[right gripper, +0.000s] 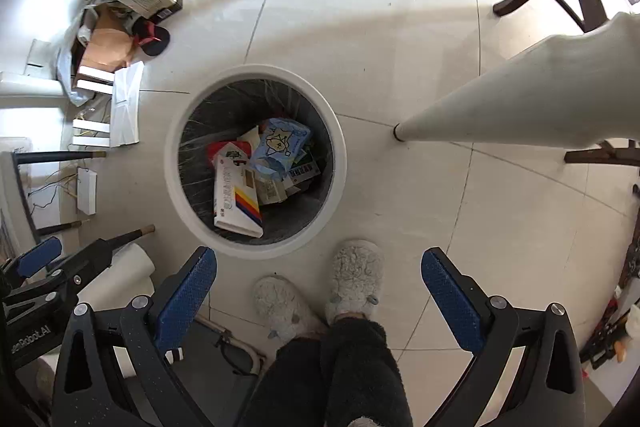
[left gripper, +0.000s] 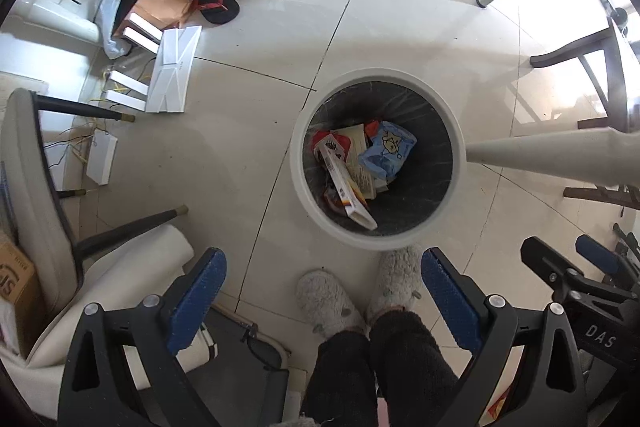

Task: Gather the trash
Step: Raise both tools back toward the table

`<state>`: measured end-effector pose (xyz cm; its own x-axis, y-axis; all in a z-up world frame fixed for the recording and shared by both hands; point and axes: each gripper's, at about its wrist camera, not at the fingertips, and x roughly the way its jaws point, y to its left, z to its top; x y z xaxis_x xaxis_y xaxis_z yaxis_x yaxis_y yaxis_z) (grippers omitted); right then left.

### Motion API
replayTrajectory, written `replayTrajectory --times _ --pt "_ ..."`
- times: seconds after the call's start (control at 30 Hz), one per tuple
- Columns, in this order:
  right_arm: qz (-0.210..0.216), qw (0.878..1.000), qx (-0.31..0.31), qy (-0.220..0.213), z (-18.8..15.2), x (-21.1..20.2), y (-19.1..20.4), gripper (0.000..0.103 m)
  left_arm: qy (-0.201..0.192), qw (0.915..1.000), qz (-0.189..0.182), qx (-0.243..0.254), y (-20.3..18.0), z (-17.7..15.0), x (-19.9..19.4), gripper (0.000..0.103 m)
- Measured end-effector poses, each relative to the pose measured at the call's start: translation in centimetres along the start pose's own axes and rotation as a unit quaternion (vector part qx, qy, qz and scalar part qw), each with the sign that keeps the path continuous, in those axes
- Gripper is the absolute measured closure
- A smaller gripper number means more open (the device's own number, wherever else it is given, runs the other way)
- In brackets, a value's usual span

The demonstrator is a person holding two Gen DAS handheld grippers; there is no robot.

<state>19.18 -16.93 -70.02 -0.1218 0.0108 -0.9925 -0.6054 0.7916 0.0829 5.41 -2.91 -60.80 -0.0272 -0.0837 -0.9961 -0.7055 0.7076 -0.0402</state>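
Trash [right gripper: 256, 167] in bin [right gripper: 176, 163], below both empty, spread claws [right gripper: 318, 291]

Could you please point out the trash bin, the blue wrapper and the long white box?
trash bin [right gripper: 176, 163]: right wrist view, white rim.
blue wrapper [right gripper: 278, 147]: right wrist view, printed face.
long white box [left gripper: 340, 179]: left wrist view, top face.

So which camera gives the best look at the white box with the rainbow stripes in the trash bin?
The right wrist view. There the striped box shows its broad printed face inside the trash bin, nearly centred. The left wrist view shows the same box more edge-on, so little of the striping is visible.
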Motion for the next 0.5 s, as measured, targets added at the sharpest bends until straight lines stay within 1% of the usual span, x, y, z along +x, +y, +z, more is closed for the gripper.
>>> replayTrajectory --times 0.23,0.5 --pt "0.003 1.0 -0.016 -0.019 -2.6 -6.9 0.9 0.0 -0.007 1.0 0.004 0.001 0.5 -3.1 -6.0 0.003" --pt "0.02 0.999 -0.025 -0.037 -6.0 -17.1 1.9 0.0 -0.036 0.9993 -0.006 0.005 0.7 -6.4 -15.4 0.003"
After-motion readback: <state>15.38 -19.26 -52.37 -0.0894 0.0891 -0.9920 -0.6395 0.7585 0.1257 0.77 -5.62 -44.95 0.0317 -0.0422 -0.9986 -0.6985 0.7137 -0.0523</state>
